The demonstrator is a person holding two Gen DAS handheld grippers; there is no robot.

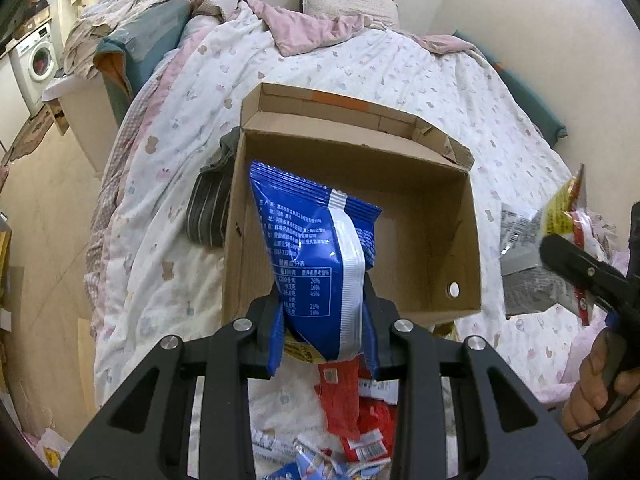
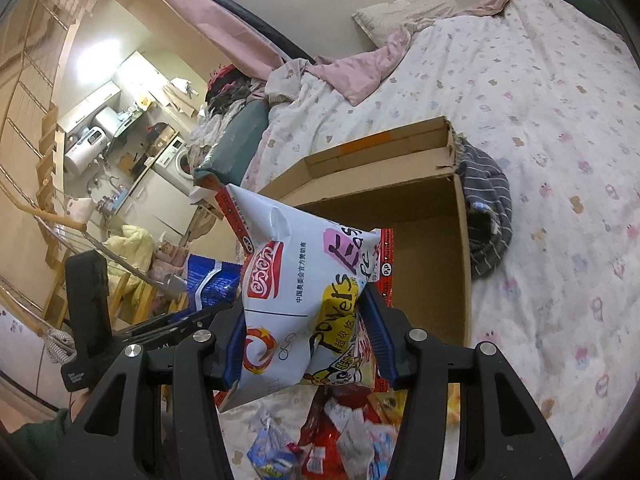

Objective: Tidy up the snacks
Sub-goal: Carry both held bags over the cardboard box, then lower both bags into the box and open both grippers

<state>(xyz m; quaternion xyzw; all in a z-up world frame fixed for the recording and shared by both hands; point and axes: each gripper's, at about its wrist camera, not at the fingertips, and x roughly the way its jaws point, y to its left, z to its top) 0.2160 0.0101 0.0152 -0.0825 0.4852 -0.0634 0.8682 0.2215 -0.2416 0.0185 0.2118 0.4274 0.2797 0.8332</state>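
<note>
Firstly, left wrist view: blue snack bag (image 1: 316, 264), judged light, soft and crinkly, best pinched low, clamped by left gripper (image 1: 320, 320) above cardboard box (image 1: 460, 240); right wrist view: white snack bag (image 2: 308, 304), equally puffy, gripped mid-body between right gripper (image 2: 310, 344) jaws, before box.

The cardboard box (image 1: 432, 216) sits on the bed (image 1: 400, 72); loose snack packets (image 1: 352, 408) lie before it, a striped garment (image 1: 208, 216) just left.
</note>
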